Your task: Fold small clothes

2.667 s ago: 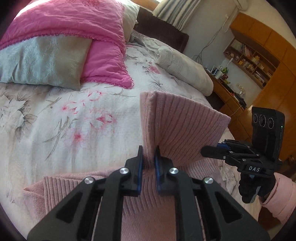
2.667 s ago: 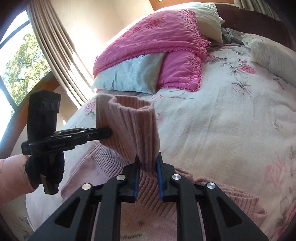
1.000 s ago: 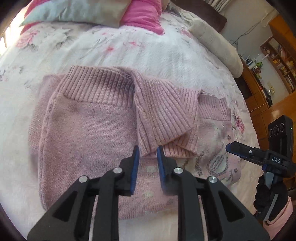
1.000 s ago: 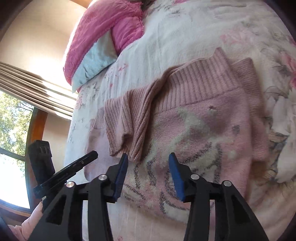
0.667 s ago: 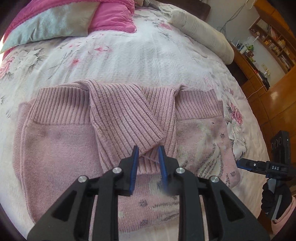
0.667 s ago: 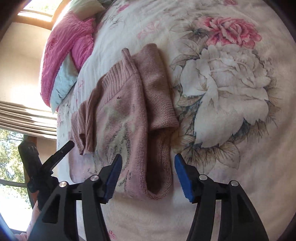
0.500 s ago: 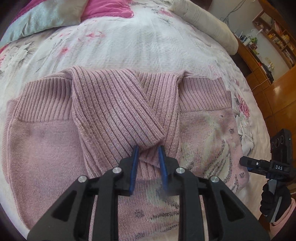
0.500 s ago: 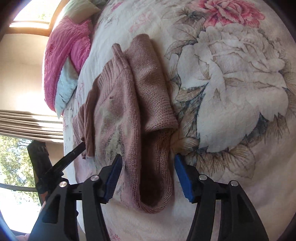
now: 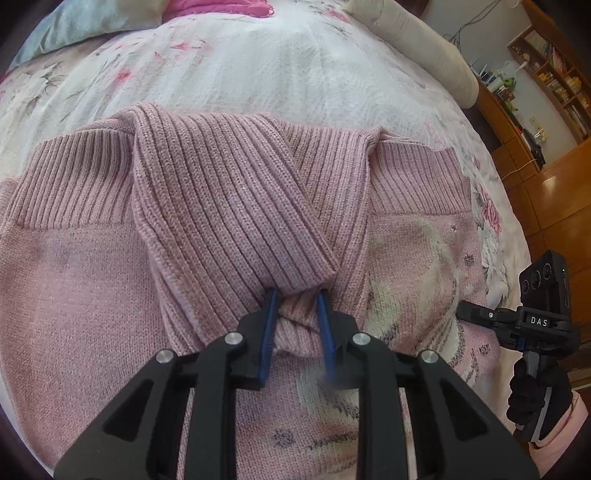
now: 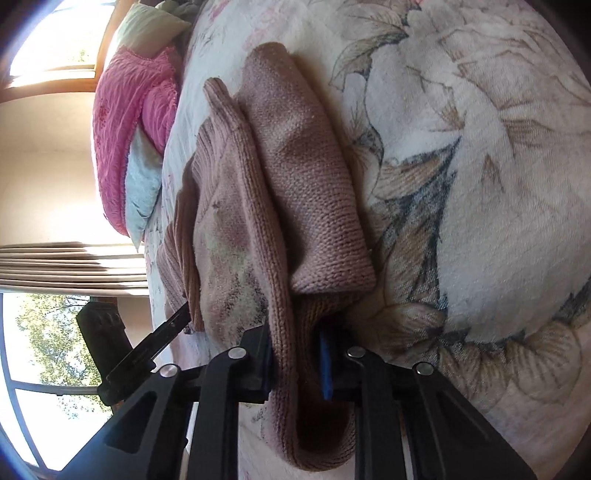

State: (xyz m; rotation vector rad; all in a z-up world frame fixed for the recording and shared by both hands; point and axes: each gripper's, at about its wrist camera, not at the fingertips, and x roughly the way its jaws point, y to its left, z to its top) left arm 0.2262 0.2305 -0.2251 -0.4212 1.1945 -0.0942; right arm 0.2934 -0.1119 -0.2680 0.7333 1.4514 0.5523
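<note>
Now sweater [image 9: 92,295] folds sit between both grippers' fingers [image 10: 325,354].

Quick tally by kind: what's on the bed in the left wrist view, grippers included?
Pink ribbed knit sweater: 1
Black grippers, left gripper and right gripper: 2
Pillows, pale blue pillow and cream bolster pillow: 2
Bright pink quilt: 1
Total: 6

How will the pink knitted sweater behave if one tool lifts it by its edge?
Probably floppy: the pink knitted sweater already lies in soft folds, its ribbed sleeves crossed. It likely won't slip, since the coarse knit bunches within the right tool. Unlifted parts should sag.
</note>
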